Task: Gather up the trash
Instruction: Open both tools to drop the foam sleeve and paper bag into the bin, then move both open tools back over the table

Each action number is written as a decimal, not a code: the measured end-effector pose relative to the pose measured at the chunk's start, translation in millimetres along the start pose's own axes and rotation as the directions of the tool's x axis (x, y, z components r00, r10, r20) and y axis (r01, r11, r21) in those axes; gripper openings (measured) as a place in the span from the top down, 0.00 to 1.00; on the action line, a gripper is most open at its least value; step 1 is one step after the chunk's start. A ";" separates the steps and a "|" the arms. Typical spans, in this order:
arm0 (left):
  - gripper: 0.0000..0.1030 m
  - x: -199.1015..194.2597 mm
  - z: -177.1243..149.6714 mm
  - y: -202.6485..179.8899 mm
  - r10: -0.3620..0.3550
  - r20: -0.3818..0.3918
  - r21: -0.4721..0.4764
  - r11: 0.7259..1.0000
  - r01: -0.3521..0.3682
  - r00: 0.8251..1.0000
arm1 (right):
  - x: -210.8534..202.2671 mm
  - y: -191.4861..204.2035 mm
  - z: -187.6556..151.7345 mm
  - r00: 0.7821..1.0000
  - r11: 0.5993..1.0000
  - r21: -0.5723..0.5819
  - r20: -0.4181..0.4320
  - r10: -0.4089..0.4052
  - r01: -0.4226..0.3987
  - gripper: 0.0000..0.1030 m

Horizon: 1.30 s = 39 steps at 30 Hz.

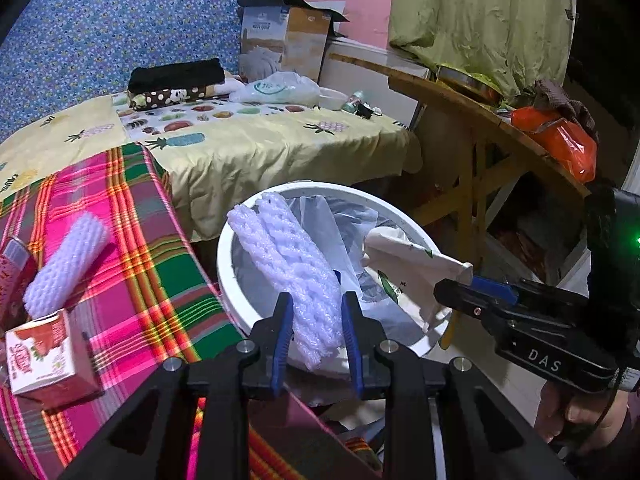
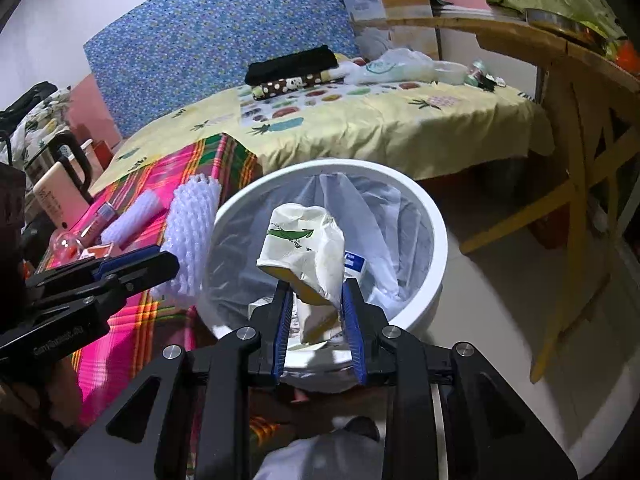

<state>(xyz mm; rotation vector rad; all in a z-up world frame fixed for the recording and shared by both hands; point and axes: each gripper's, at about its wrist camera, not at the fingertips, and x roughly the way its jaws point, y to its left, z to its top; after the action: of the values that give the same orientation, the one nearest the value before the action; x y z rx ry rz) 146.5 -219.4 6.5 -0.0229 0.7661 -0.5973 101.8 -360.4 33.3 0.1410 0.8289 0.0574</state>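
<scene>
Home bedroom, we judge: bed [image 1: 248, 140] with pineapple-print sheet at 12 o'clock; blue floral headboard [image 1: 120, 32] at 11; plaid blanket [image 1: 132, 248] at 9; wooden table [image 1: 480, 120] at 2.

Open mouth of the white bin [image 2: 434, 216], clear above its liner; plaid-covered bed edge [image 1: 152, 264] borders its left, wooden table leg [image 2: 576, 216] stands right.
</scene>
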 end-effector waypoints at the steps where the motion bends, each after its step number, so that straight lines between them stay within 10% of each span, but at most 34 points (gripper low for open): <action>1: 0.73 1.8 0.4 0.5 -0.002 -0.001 -0.002 1.000 0.002 1.000 | 0.5 -1.1 0.1 1.000 1.000 0.005 -0.001 -0.002 0.002 0.72; 6: 0.59 10.1 2.3 3.1 -0.012 -0.005 -0.026 1.000 0.012 1.000 | 2.9 -3.9 1.8 1.000 1.000 0.007 0.010 -0.006 0.006 0.70; 10: 0.53 4.7 2.3 7.2 -0.010 0.008 -0.045 0.999 0.011 1.000 | 1.2 -6.3 1.0 1.000 1.000 0.018 0.020 -0.003 0.003 0.48; 39: 0.53 -76.6 -42.1 51.0 0.185 0.091 -0.127 0.977 -0.173 0.979 | -14.8 59.9 -4.7 0.988 0.981 -0.130 0.018 0.150 -0.147 0.47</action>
<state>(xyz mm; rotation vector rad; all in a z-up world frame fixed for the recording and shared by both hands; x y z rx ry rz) 101.1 -129.2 13.5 -0.0921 0.6949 -0.3760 88.5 -302.2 49.8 0.0823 0.7838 0.2485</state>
